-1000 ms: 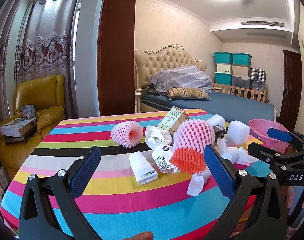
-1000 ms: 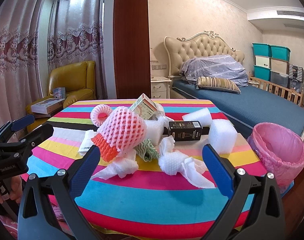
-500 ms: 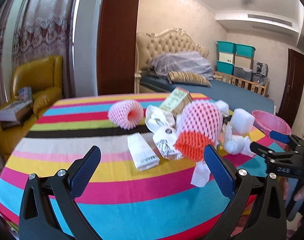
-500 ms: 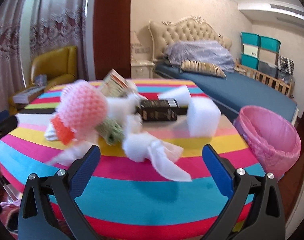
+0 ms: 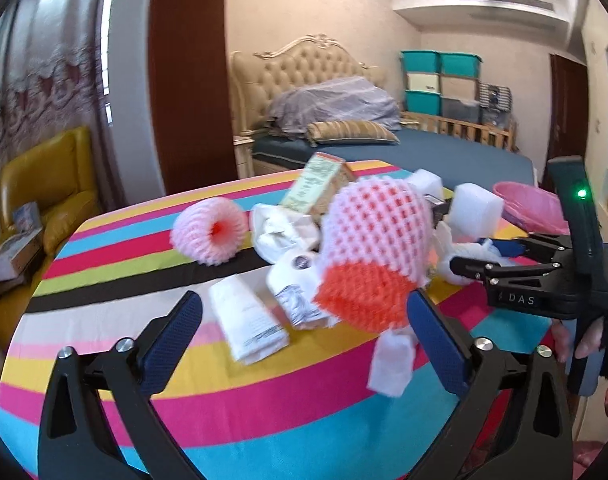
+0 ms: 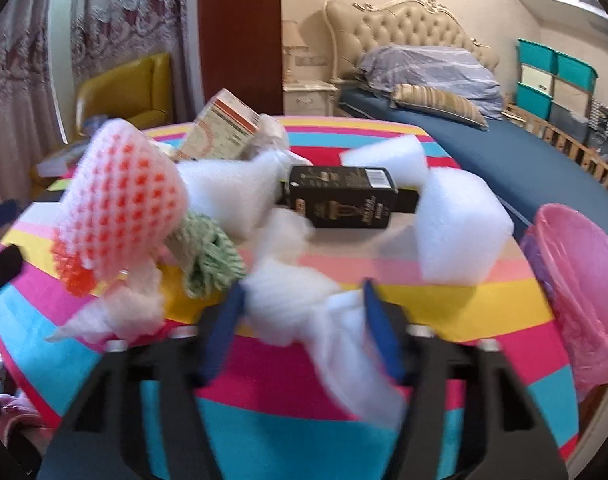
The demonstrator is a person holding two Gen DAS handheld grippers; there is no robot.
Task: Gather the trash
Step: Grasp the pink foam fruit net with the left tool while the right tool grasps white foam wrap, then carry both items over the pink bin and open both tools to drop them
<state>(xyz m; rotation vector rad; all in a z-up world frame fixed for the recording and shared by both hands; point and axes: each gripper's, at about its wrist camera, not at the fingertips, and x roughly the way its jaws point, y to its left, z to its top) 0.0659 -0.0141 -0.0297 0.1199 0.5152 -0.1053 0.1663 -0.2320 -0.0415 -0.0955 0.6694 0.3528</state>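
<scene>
Trash is piled on a striped tablecloth (image 6: 304, 432). My right gripper (image 6: 302, 328) is low over the near side of the pile. Its jaws are closing on a crumpled white foam wrap (image 6: 292, 300), which fills the gap and touches both pads. The left wrist view shows that same right gripper (image 5: 479, 258) at the right. My left gripper (image 5: 304, 336) is open and its jaws are closing a little, with nothing held. Just beyond its fingers lie a white packet (image 5: 248, 324) and a pink-and-orange foam net (image 5: 375, 248). A pink-lined trash bin (image 6: 575, 264) stands at the table's right edge.
Also in the pile are a second pink foam net (image 5: 210, 236), a paper carton (image 6: 224, 132), a black box (image 6: 339, 196), a white foam block (image 6: 459, 228) and a green-and-white crumple (image 6: 208, 256). A bed stands behind the table and a yellow armchair (image 5: 44, 184) at the left.
The right gripper came forward and down onto the white foam wrap, and its jaws went from wide open to narrow around it. The left gripper moved closer to the pile.
</scene>
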